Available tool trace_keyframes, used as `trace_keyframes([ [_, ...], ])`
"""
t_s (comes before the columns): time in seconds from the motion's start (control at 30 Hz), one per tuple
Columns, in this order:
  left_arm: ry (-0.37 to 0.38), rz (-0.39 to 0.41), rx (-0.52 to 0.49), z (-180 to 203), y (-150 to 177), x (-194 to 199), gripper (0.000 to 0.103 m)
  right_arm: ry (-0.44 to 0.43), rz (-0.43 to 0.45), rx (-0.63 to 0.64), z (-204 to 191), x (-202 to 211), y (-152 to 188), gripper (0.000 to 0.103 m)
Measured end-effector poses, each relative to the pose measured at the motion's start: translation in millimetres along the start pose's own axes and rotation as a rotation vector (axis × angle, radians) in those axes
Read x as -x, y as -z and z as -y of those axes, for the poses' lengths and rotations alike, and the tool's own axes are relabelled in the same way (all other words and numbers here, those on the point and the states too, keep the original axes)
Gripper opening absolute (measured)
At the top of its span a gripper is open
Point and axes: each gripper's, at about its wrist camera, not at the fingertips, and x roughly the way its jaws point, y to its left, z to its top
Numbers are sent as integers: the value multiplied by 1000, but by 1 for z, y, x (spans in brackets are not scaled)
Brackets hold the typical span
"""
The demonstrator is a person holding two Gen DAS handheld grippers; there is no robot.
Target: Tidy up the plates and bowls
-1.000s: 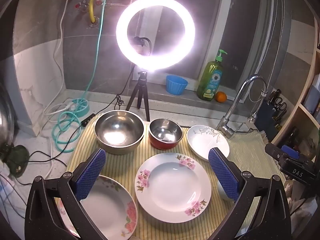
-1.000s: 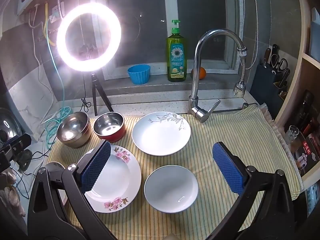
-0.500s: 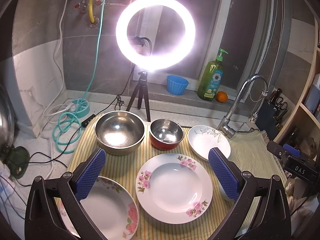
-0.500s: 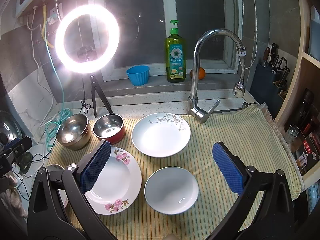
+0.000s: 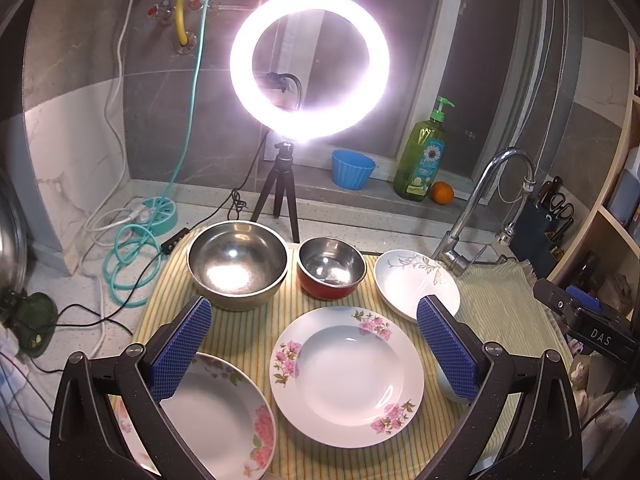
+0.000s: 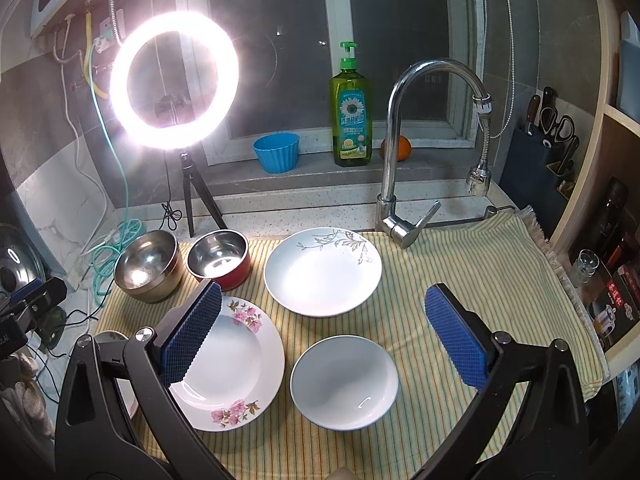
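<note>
On the striped cloth lie a pink-flowered plate, a second flowered plate at the near left, a leaf-patterned white plate, a large steel bowl and a red steel-lined bowl. The right wrist view shows the same pink-flowered plate, the leaf plate, a small plain white bowl, the steel bowl and the red bowl. My left gripper is open above the pink-flowered plate. My right gripper is open above the small white bowl. Both are empty.
A lit ring light on a tripod stands behind the bowls. A tap rises at the cloth's far edge. A soap bottle, blue cup and orange sit on the sill. Cables lie left; a knife block stands right.
Both grippers have drifted slightly; the dishes sit a little lower in the views. Nothing was taken hold of or moved.
</note>
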Motion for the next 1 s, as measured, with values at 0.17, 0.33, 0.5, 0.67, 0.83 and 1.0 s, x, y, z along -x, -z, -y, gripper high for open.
trace_keyframes([
  [0.17,1,1,-1,0,1,0,101,-2,-2,-1,0,-1,0,103],
  [0.33,2,1,-1,0,1,0,101,-2,-2,-2,-1,-1,0,103],
  [0.5,6,-1,-1,-1,1,1,101,-1,-2,-4,0,-1,-1,103],
  [0.67,7,0,0,-2,1,1,101,0,-2,-4,-1,-1,-1,103],
  [0.83,9,0,-2,-1,1,1,101,2,-1,-4,-2,-2,-1,103],
  [1.0,12,-2,-5,1,0,1,101,1,-3,-6,-1,-1,-2,103],
])
